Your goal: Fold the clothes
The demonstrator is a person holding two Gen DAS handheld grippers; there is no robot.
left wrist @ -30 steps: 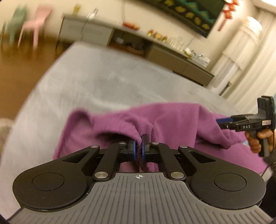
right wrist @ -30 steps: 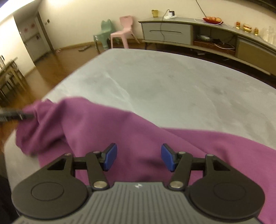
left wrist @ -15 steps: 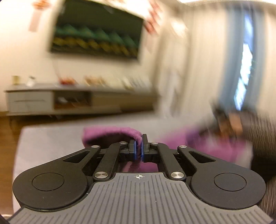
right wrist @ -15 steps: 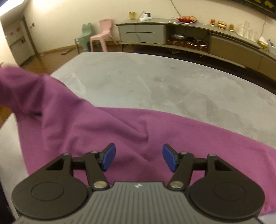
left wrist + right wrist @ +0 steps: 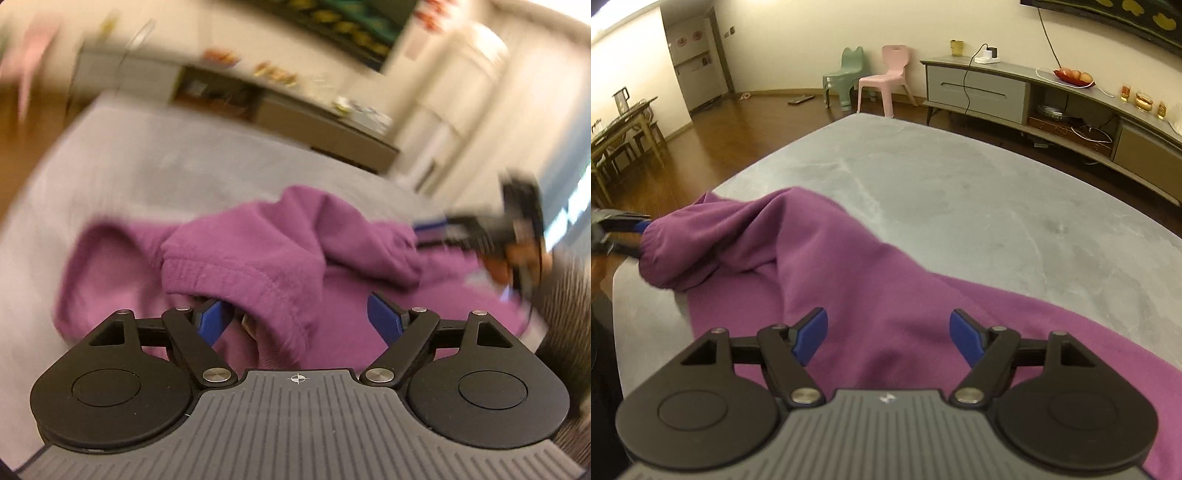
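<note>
Left wrist view: left tongs (image 5: 301,319) are spread, ribbed cuff of purple sweatshirt (image 5: 258,266) draped between the pads, nothing pinched. Blurred right tongs (image 5: 436,230) are seen at its far edge.

Right wrist view: right tongs (image 5: 888,338) are spread above the sweatshirt (image 5: 857,280), which is laid on grey bed (image 5: 979,184).

The left hand-held gripper (image 5: 301,319) has sprung open, dropping the purple garment's (image 5: 258,258) cuff onto the heap.
</note>
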